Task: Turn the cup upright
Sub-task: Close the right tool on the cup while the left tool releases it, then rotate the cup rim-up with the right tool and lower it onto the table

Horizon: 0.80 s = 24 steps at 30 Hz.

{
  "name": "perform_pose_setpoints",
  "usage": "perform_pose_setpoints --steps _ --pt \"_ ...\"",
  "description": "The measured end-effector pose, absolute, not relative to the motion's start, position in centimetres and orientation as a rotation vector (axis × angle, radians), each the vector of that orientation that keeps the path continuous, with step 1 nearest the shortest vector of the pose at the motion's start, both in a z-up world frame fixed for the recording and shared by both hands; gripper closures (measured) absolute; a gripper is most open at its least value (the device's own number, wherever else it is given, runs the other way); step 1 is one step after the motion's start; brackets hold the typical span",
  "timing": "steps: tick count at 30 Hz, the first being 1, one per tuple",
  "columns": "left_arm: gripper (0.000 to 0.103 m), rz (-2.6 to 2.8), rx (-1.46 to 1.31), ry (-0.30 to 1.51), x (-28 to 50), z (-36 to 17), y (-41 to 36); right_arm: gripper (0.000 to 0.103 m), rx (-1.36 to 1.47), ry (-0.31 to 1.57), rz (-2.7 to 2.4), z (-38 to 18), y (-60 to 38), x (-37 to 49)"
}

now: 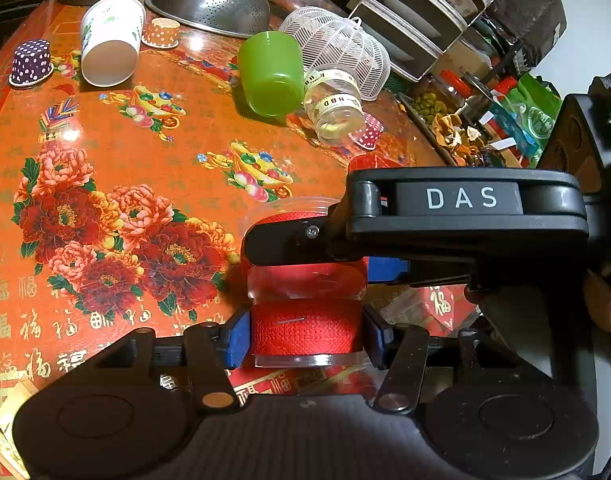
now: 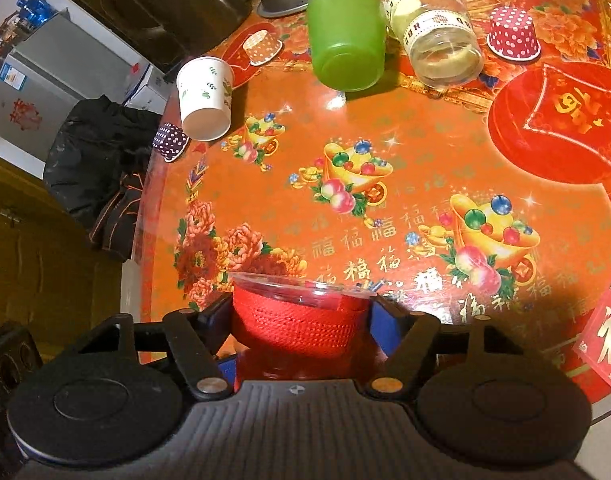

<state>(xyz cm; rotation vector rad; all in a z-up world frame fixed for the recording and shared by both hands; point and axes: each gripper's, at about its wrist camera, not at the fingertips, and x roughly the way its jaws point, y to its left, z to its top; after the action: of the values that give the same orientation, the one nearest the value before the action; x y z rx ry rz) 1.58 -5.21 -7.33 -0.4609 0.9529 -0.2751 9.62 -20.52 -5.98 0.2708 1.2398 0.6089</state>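
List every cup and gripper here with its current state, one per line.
clear cup with red band: gripped by both grippers
left gripper: shut on the cup
right gripper: shut on the cup
green cup: on its side
white paper cup: on its side
clear ribboned cup: on its side
red dotted cup: upside down
purple dotted cup: upside down

Left claw (image 1: 305, 334), right claw (image 2: 301, 320): both clamped.
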Motion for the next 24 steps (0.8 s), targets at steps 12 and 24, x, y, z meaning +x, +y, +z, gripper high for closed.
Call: perform_pose_setpoints --steps 12,24 --pt "0.011 -0.334 -0.463 0.948 0.2 -7.2 -4.7 0.034 0.297 1.257 0.626 -6.2 -20.5 9.5" --pt "0.011 -0.297 -0.361 0.844 -4.7 -5.3 -1.0 0.034 0.301 1.239 0.648 -5.4 -20.0 8.9"
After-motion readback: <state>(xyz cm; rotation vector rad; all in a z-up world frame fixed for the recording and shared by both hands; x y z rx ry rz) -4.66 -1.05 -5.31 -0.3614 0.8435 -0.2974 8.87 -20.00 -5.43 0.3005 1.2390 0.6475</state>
